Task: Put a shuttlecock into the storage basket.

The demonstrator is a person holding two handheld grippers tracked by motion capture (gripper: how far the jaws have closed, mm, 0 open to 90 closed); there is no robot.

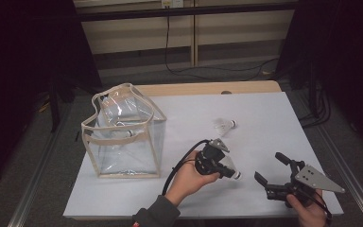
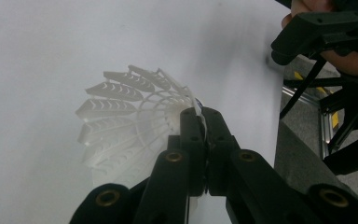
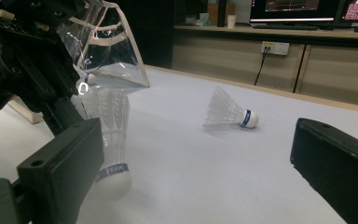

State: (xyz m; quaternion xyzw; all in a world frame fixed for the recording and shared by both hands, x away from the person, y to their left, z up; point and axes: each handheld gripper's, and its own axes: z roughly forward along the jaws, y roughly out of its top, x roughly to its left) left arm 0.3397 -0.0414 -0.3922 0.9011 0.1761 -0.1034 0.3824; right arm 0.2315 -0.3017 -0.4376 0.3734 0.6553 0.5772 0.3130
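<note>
Two shuttlecocks were on view over a white table (image 1: pixel 264 113), beside a clear plastic bag. In the high view, the left gripper (image 1: pixel 230 173) sat low and centre in the frame, held in the person's left hand (image 1: pixel 189 178). Its jaws were pressed together on the feather skirt of a white shuttlecock (image 1: pixel 232 169), whose cork end pointed toward the right of the frame. In the left gripper view, the feathers (image 2: pixel 121 116) fanned out to the left of the closed jaw tips, above the white surface.

At lower right of the high view, the right gripper (image 1: pixel 270 167) rested in the person's right hand (image 1: pixel 309 213), well apart from the held shuttlecock. Its jaws stood wide apart with nothing between them.

A second shuttlecock (image 1: pixel 226 126) lay on its side near the middle of the table, above the left gripper in the frame. The transparent bag (image 1: pixel 123 135), trimmed in beige, stood upright at the left of the table with its mouth open.
</note>
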